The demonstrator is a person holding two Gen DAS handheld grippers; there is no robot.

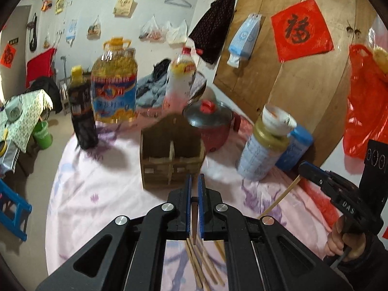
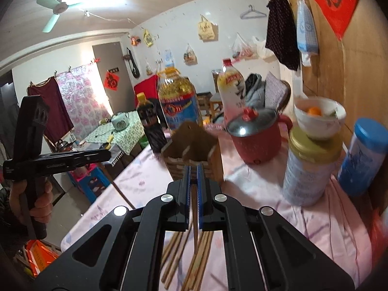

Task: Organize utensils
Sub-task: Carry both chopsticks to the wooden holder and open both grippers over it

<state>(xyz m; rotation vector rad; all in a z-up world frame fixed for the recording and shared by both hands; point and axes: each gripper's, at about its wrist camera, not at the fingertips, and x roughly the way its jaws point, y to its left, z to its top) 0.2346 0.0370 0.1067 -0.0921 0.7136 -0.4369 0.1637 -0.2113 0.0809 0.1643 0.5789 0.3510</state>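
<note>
The left gripper (image 1: 194, 181) is clenched on 1 chopstick (image 1: 194, 220); the right gripper (image 2: 193, 172) pinches another chopstick (image 2: 195, 218). Both hang above the loose chopsticks (image 2: 196, 262) on the pink tablecloth (image 1: 101, 194), near the wooden utensil holder (image 1: 171, 155).

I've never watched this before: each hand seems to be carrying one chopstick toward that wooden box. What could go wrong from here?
1. Each tool, left and right, pinches only one thin brown chopstick; it could swivel or slip.
2. The slotted wooden holder sits among the dark sauce bottle and the red lidded pot; a dangling chopstick could miss its slot.
</note>
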